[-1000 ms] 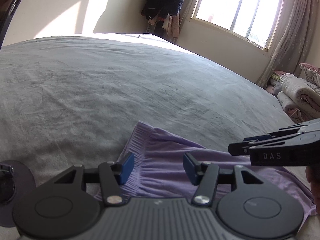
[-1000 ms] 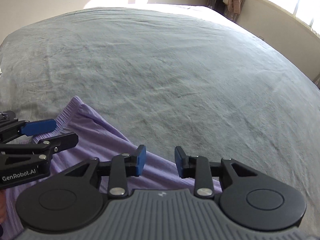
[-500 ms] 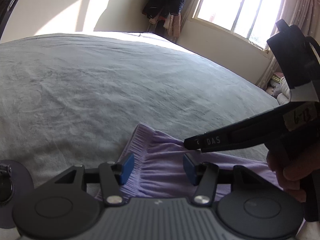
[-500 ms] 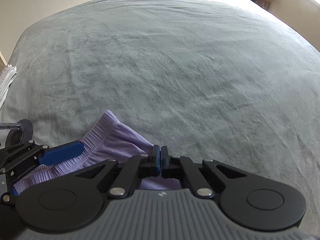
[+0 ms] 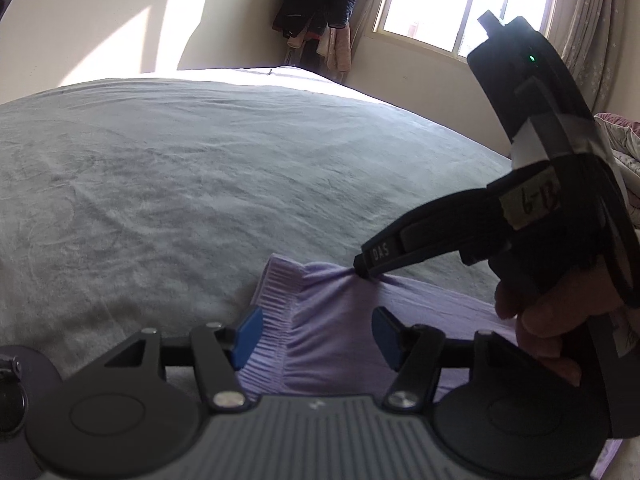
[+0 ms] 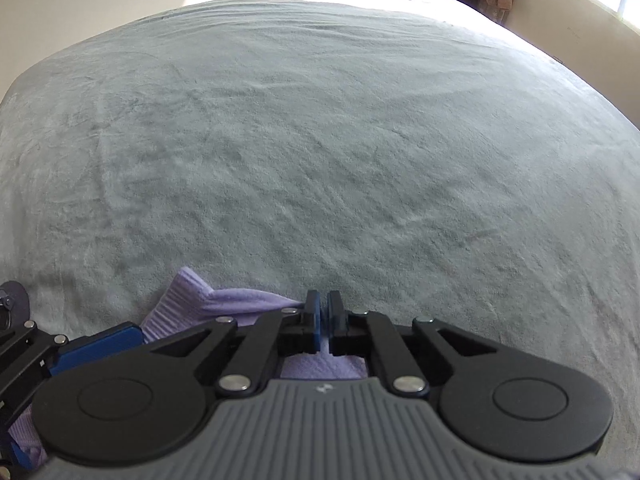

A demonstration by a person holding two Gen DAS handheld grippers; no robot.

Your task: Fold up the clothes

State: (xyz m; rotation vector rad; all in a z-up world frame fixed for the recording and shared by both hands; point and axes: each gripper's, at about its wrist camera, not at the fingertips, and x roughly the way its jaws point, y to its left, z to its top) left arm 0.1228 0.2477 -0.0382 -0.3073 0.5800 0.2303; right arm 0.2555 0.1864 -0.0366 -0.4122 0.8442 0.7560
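Note:
A lilac garment with a ribbed waistband (image 5: 336,320) lies on the grey bed cover near its front edge. My left gripper (image 5: 316,334) is open, its blue pads either side of the waistband, low over the cloth. My right gripper (image 5: 362,270) is shut on the garment's top edge and pulls the cloth into a small peak. In the right wrist view the right gripper (image 6: 324,312) has its pads pressed together on the lilac garment (image 6: 224,300). The left gripper's blue pad (image 6: 100,346) shows at the lower left there.
The grey bed cover (image 5: 200,184) stretches far ahead and to the left. A window (image 5: 468,4) and hanging dark clothes (image 5: 320,4) are at the back wall. Rolled bedding (image 5: 624,148) lies at the right.
My right gripper has swung in over the garment, shut on its top edge and lifted it slightly. My left gripper has stayed open and has hardly moved.

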